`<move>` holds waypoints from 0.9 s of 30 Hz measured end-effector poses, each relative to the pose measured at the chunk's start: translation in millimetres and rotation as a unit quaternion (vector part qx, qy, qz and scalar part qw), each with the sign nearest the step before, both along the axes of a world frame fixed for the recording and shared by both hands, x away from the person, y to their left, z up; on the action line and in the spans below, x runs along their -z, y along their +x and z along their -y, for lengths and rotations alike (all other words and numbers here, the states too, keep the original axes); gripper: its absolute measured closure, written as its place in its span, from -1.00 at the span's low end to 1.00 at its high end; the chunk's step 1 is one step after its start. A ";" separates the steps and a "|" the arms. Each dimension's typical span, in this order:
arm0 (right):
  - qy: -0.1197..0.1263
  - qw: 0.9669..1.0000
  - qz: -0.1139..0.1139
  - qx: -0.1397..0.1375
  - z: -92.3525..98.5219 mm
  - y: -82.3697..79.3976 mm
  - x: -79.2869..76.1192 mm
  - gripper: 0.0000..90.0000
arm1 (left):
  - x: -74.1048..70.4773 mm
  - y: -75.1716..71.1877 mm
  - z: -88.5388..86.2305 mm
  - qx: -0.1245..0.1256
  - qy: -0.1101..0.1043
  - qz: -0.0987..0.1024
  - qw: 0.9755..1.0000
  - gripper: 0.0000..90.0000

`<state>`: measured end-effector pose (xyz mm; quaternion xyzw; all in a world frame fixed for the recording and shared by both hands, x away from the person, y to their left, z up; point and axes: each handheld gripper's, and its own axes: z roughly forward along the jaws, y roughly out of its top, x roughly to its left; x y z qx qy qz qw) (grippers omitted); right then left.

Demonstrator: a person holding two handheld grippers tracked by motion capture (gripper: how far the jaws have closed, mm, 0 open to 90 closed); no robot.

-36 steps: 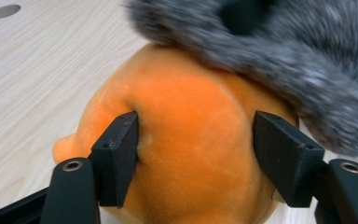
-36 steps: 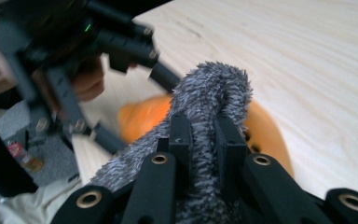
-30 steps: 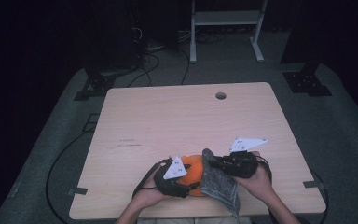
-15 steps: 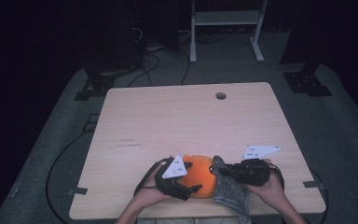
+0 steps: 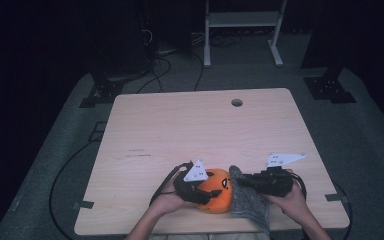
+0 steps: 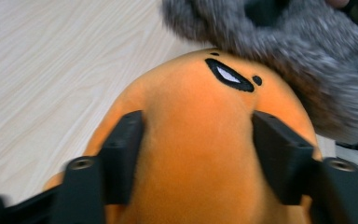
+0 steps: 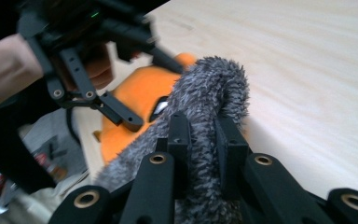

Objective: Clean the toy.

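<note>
Two soft things, two grips

Both pairs of jaws have hold of something plush. The left gripper (image 6: 193, 158) has its jaws set on either flank of the orange stuffed toy (image 6: 200, 154); they have just been closing, and the pads now press into the toy's sides, which bulge between them. The right gripper (image 7: 204, 140) has its jaws nearly together, pinching a fold of the grey fuzzy cloth (image 7: 209, 98), with the pile squeezed flat between the pads.

Outward from there, the cloth drapes against the toy's face end, touching it just beside the stitched black eye. In the high view the toy (image 5: 219, 192) sits near the front edge of the table (image 5: 190, 130), between the two hands, with the cloth (image 5: 247, 202) on its right and hanging toward the table's edge.

Judging by looks, both things are light and yielding. The toy will squash rather than slip, so a hold across its widest part, as now, should keep it steady. The cloth is limp and will sag wherever it is not held; a pinch near its edge gives the most control for pulling it over or off the toy.
</note>
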<state>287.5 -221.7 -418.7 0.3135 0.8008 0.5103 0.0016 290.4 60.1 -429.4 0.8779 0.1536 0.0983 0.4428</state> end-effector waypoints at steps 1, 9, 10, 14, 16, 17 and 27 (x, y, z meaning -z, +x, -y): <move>0.000 1.000 0.004 0.010 5.1 1.0 -1.7 0.74 | -0.6 -1.8 0.0 -0.001 0.001 0.006 1.000 -0.03; -0.027 0.993 0.016 0.111 69.9 11.0 -2.2 0.73 | -2.7 -4.8 -8.2 -0.032 -0.041 0.011 0.999 0.09; -0.027 0.993 0.016 0.111 69.9 11.0 -2.2 0.73 | -2.7 -4.8 -8.2 -0.032 -0.041 0.011 0.999 0.09; -0.030 0.988 -0.008 0.148 101.1 18.9 16.0 0.63 | -5.2 -6.5 -6.6 -0.032 -0.048 0.014 0.998 0.10; -0.030 0.988 -0.010 0.150 103.1 19.6 18.5 0.60 | -8.1 -7.7 -6.0 -0.031 -0.046 0.019 0.998 0.10; -0.030 0.987 -0.011 0.156 105.8 20.1 22.4 0.52 | -8.9 -7.7 -5.9 -0.030 -0.045 0.022 0.998 0.10; -0.008 0.985 0.021 0.173 106.1 23.4 20.3 0.16 | -13.1 -5.4 -8.7 -0.041 -0.048 0.026 0.998 0.11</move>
